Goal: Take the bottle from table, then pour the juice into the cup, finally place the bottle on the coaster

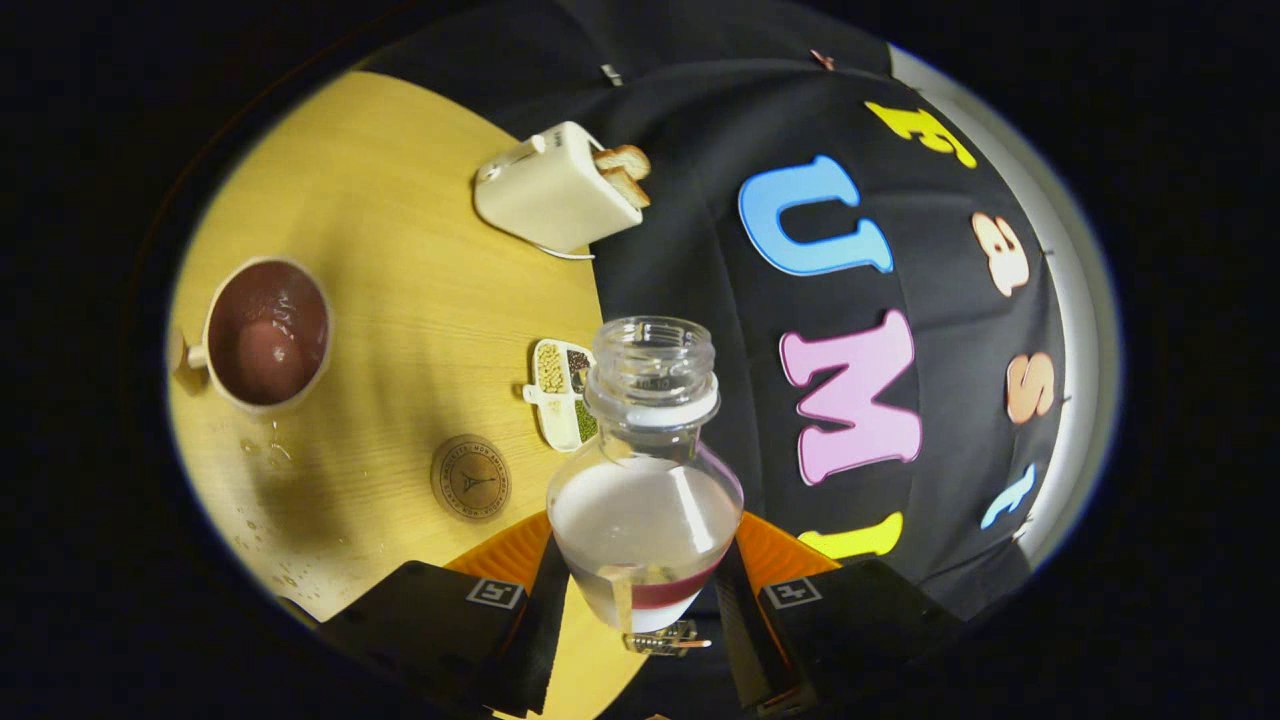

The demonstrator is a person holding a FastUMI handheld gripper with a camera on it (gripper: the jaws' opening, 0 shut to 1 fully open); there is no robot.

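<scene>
Between the two fingers of the tool sits the bottle, clear plastic, cap off, its open threaded mouth pointing away from the camera. Both fingers press against its lower body from either side, so the tool is closed only as far as the bottle's width allows and has a firm hold of it. A thin band of dark red juice remains at the base, just where the fingers grip; the rest of the body looks misted and pale. The whole view is rolled over — the wooden tabletop runs off to one side of the bottle and the dark booth wall takes the other, so the bottle is carried tilted, off the surface. Beyond the fingers on the tabletop lies the round coaster, bare, just beside the bottle's shoulder in the view but apart from it. Further out stands the cup, pale outside, holding red juice — with small droplets scattered on the wood near it. Behind the bottle's neck sits a small divided dish with grains and beans in separate compartments. Well beyond that, near the tabletop's far edge, a cream toaster with two slices of toast in its slots.
</scene>
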